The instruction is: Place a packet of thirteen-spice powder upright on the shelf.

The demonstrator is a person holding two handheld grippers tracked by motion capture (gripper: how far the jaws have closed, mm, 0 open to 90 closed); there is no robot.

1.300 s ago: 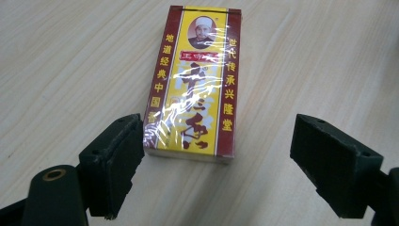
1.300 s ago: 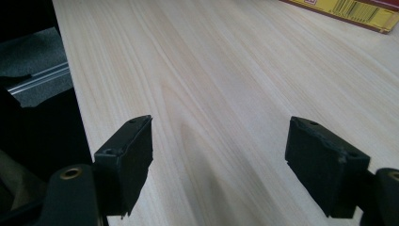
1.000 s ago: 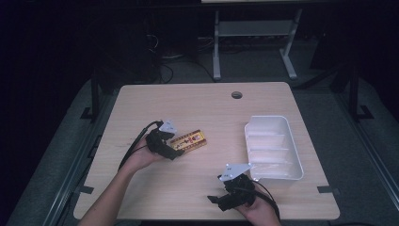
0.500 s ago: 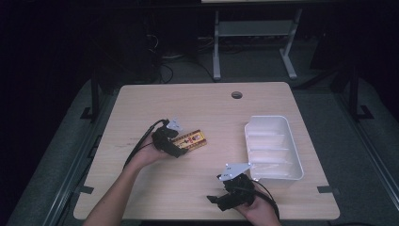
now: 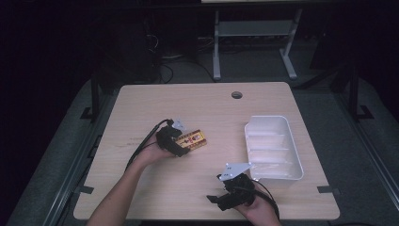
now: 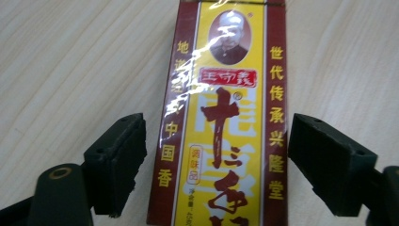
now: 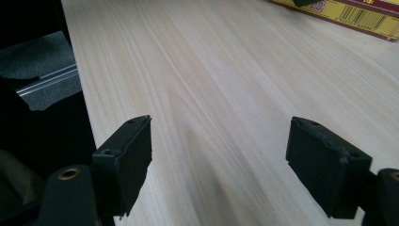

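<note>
The yellow and maroon box (image 5: 194, 140) lies flat on the wooden table (image 5: 141, 101), left of centre and well apart from the white tray (image 5: 274, 147) at the right. The left gripper (image 6: 216, 155) stands over the near end of the box, jaws spread to either side of it (a gap shows between each jaw and the box edge), not clamping it. In the high view this gripper (image 5: 181, 143) sits at the box's left end. The right gripper (image 5: 225, 197) hovers near the table's front edge, just beside the tray's near corner, jaws parted over bare wood with nothing between them.
</note>
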